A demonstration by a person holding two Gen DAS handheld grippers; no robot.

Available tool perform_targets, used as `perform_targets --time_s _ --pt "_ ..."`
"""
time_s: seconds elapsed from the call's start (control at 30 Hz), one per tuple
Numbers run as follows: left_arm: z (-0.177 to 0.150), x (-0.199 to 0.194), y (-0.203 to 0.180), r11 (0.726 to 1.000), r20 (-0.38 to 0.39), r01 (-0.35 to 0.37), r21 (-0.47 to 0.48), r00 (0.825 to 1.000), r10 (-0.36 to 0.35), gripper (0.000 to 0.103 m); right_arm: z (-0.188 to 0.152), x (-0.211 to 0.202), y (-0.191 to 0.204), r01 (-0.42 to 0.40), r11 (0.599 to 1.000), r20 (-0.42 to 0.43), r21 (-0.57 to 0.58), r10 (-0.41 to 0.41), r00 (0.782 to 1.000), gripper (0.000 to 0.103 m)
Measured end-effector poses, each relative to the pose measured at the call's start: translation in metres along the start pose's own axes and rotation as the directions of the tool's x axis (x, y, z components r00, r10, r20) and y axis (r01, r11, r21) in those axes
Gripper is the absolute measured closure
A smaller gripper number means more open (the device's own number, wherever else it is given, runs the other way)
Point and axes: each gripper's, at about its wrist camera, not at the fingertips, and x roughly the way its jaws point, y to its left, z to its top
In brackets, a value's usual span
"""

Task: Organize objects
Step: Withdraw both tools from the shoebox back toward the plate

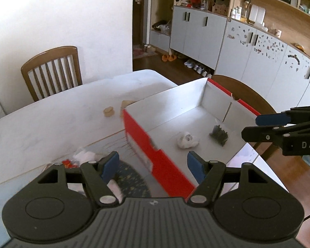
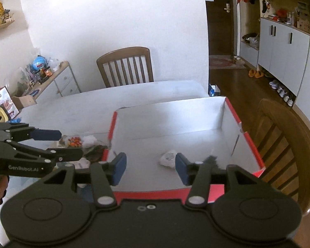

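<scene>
A red cardboard box (image 1: 165, 165) with a white inside stands on the white table; it also shows in the right wrist view (image 2: 256, 148). Inside lie a white crumpled packet (image 1: 187, 140) (image 2: 168, 158) and a dark bagged item (image 1: 219, 134) (image 2: 211, 160). My left gripper (image 1: 153, 167) is open and empty above the box's near left wall. My right gripper (image 2: 150, 168) is open and empty over the box's near edge; it shows at the right in the left wrist view (image 1: 256, 127). A bag of red and white items (image 1: 78, 159) (image 2: 76, 141) lies left of the box.
A small tan round object (image 1: 109, 111) and a tan piece (image 1: 126, 104) lie on the table (image 1: 41, 128) beyond the box. A dark patterned mat (image 1: 132, 177) lies under the left gripper. Wooden chairs (image 1: 51, 72) (image 2: 283, 144) stand at the far and right sides.
</scene>
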Motion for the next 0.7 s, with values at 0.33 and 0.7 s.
perform_targets --time_s 0.33,0.7 --pt "-0.030 -0.033 0.052 1.000 0.027 -0.025 -0.010 0.999 0.025 0.027 -0.016 -0.004 0.052 0.050 0.998 0.047 0.026 -0.051 0.998 0.019" --pt "-0.057 -0.062 0.100 0.999 0.132 0.009 -0.047 0.991 -0.003 0.013 -0.027 -0.002 0.099 0.055 0.998 0.086 0.038 -0.058 0.995 0.009"
